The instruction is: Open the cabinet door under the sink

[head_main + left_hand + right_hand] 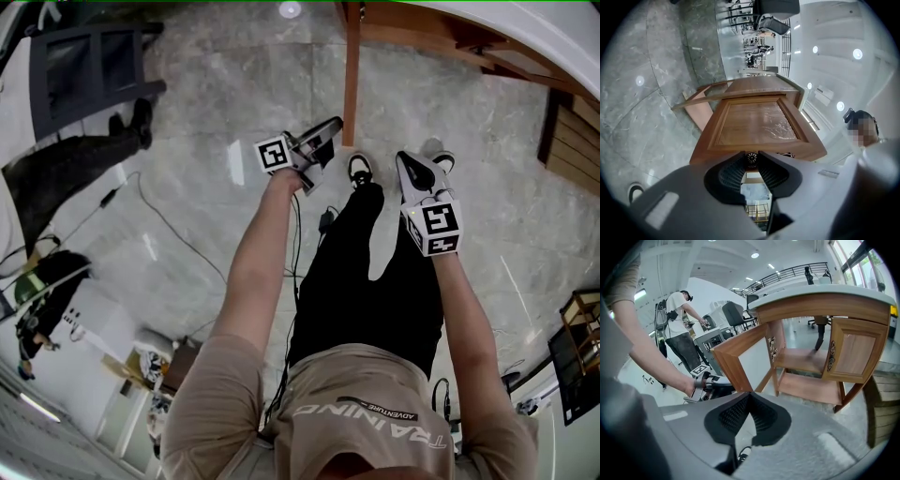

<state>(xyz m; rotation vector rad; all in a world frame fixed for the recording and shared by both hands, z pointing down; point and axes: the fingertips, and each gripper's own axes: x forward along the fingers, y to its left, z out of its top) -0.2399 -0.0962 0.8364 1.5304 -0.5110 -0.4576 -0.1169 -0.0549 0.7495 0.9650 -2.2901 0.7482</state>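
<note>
The wooden cabinet stands under a pale countertop. Its left door is swung wide, showing two shelves; the right door is closed. From the head view the open door shows edge-on. My left gripper is shut on the door's small dark round knob, at the near edge of the door panel. It also shows as the left gripper at the door's edge. My right gripper hangs to the right, away from the cabinet, shut on nothing, fingertips touching.
A second person stands behind at desks with office chairs. A slatted wooden crate sits right of the cabinet. Cables trail across the grey marble floor at my left. My legs and shoes are just below the grippers.
</note>
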